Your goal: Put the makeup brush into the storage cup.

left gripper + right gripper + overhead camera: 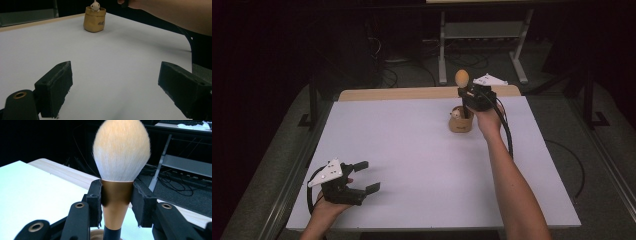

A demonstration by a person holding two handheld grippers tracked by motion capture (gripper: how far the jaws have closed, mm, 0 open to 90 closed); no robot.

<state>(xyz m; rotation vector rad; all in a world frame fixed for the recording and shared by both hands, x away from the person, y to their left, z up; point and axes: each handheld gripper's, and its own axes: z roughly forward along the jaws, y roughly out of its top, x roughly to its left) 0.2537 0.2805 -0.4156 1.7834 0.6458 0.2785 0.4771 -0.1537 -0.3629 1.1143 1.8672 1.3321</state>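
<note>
A makeup brush [121, 152] with a fluffy white-and-tan head and a copper ferrule stands upright, my right gripper [117, 198] shut on the ferrule. In the high view the brush [462, 78] is held by the right gripper [473, 96] just above a small tan pouch [461, 121] near the table's far edge. A little white figure [95, 5] pokes out of the pouch [94, 20]. My left gripper [363, 176] rests open near the front left of the table, nothing between its fingers [56, 85].
The white tabletop [422, 160] has a wooden strip [402, 93] along its far edge. Beyond it stand a metal frame [484, 35] and cables on the dark floor. A black cable [507, 132] trails from the right gripper along the forearm.
</note>
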